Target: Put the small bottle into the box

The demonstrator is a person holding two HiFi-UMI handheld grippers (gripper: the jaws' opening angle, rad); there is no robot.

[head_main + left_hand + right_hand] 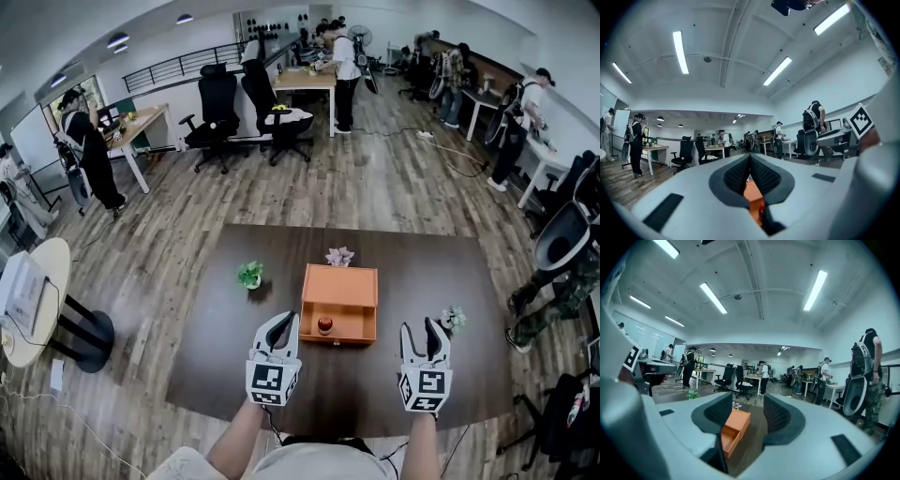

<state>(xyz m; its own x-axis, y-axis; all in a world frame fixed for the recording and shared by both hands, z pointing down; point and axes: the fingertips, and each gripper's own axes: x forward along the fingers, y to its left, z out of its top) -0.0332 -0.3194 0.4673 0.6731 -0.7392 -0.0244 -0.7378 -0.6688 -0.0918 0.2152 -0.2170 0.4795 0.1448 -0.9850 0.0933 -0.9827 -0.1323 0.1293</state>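
— Where is the small bottle (325, 325)?

— It stands upright in the open drawer (352, 327) at the front of the orange box (340, 284), towards the drawer's left side. The box sits in the middle of the dark bench (412, 272).

— Has either gripper got hold of it?

— No. The left gripper (281, 322) hovers just in front of the box's left corner, near the bottle but apart from it. Its own view shows the left gripper (750, 161) with the tips pressed together and nothing between them. Only a sliver of orange and a red spot show below the tips.

— And the other?

— The right gripper (424, 328) hangs over the bench to the right of the box, well clear of it. Its jaws stand wide apart and empty; the box (736, 423) shows through the gap of the right gripper (747, 401).

— Anything else on the bench?

— Three little plants: a green one (249, 275) left of the box, a pinkish one (339, 256) behind it, and a third (454, 319) beside the right gripper.
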